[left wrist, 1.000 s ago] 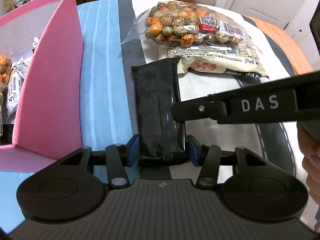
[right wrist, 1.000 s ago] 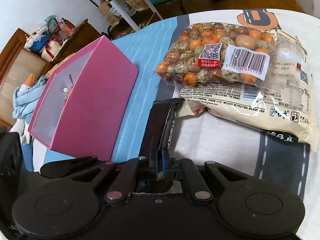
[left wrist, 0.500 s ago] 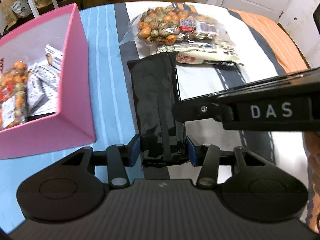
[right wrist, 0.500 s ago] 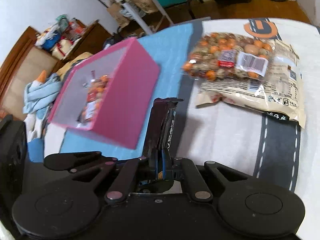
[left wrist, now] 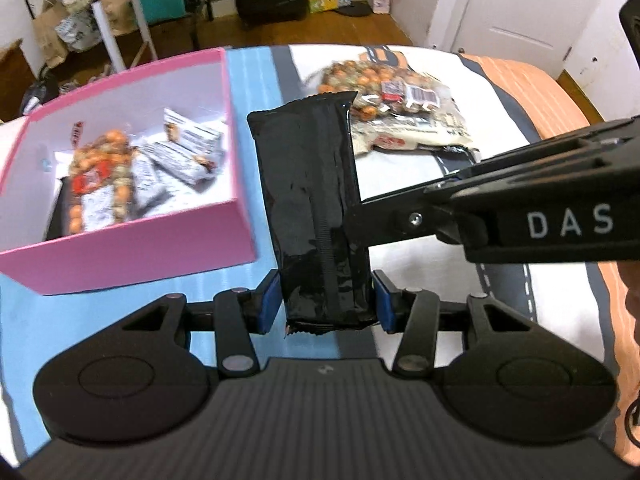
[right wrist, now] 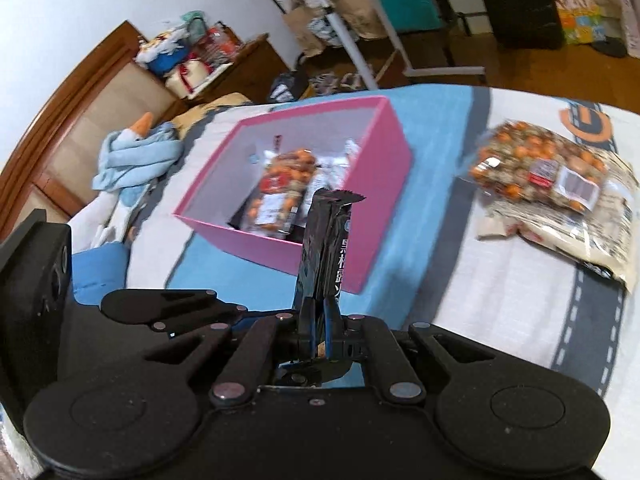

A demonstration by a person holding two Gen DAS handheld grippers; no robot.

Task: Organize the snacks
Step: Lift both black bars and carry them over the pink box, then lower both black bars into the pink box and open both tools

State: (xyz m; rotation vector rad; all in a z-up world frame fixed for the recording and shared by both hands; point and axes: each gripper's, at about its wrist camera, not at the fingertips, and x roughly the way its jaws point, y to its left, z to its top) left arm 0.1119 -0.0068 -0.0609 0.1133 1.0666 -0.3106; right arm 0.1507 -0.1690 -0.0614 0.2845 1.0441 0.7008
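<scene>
Between both hand-held grippers, black snack pkt [left wrist: 316, 208] (CJK print), "DAS" on right hand-held gripper [left wrist: 354, 216]

Even indoor light, fisheye bending at the edges, motion blur across the bedding.

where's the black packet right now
The black packet is off the bed, held in both hand-held grippers, right of the pink box and in front of the nut bag.

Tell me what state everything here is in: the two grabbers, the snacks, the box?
left gripper: shut on the black snack packet's sides.
right gripper: shut on the same packet's edge.
black snack packet: sealed, held clear of the bed.
pink box: open-topped, partly filled with snacks.
nut bag: sealed, lying flat on the bed.
</scene>
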